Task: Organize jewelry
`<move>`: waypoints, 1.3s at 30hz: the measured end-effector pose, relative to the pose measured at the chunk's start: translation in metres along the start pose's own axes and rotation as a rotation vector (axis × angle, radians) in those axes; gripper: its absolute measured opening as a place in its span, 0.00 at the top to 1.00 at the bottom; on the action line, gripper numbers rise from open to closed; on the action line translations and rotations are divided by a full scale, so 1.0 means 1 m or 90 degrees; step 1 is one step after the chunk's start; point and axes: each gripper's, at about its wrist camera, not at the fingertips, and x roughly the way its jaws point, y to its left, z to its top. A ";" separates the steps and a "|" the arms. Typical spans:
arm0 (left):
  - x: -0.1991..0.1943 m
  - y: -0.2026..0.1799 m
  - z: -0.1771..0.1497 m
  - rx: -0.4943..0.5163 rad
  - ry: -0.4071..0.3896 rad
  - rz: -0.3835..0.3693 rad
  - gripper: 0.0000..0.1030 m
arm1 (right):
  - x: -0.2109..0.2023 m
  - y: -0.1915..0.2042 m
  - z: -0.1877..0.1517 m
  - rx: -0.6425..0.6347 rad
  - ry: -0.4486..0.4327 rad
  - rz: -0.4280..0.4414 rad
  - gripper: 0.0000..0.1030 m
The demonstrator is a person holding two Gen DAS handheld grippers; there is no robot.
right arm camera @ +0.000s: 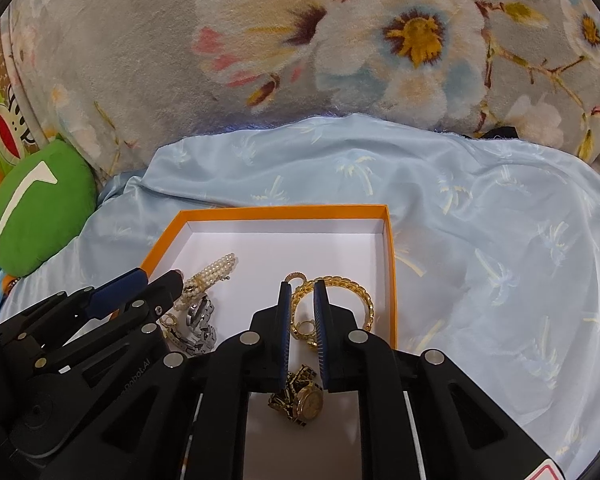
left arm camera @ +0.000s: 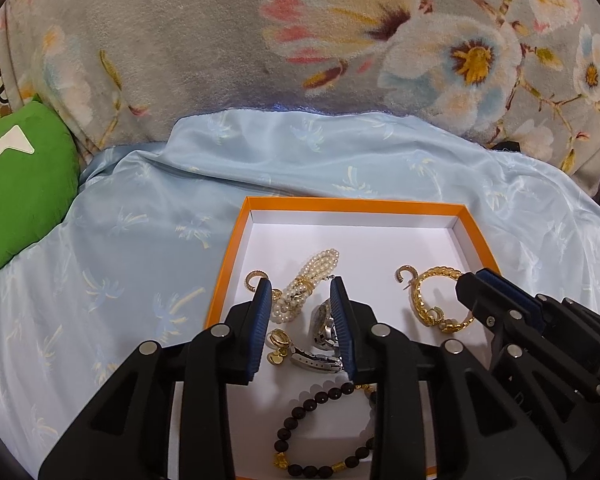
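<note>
An orange box (left arm camera: 354,205) with a white inside holds the jewelry. In the left wrist view, my left gripper (left arm camera: 300,290) is open over a pearl bracelet (left arm camera: 306,282), a silver watch (left arm camera: 324,334) and a gold earring (left arm camera: 278,346). A dark bead bracelet (left arm camera: 300,432) lies nearer me. A gold chain bracelet (left arm camera: 434,300) lies at the right beside my right gripper (left arm camera: 470,280). In the right wrist view, my right gripper (right arm camera: 302,288) is open with a narrow gap, above the gold bracelet (right arm camera: 354,292), empty. A gold watch (right arm camera: 304,398) lies below it.
The box (right arm camera: 392,264) sits on a light blue satin sheet (left arm camera: 140,220). A floral grey blanket (left arm camera: 220,40) rises behind it. A green cushion (left arm camera: 20,188) lies at the left. My left gripper also shows in the right wrist view (right arm camera: 156,278).
</note>
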 end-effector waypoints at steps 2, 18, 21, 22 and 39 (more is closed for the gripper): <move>0.000 0.000 0.000 0.001 -0.001 0.001 0.72 | 0.000 0.000 0.000 -0.001 -0.001 -0.002 0.88; -0.063 0.010 -0.057 0.004 -0.040 0.037 0.63 | -0.071 -0.006 -0.065 0.009 -0.032 -0.051 0.61; -0.072 0.007 -0.074 0.012 -0.020 0.040 0.63 | -0.082 -0.003 -0.077 0.012 -0.025 -0.044 0.55; -0.075 0.005 -0.079 0.017 -0.016 0.045 0.62 | -0.086 0.000 -0.082 0.012 -0.023 -0.042 0.50; -0.105 -0.001 -0.121 0.000 0.029 0.088 0.39 | -0.121 0.004 -0.126 0.048 0.019 -0.101 0.32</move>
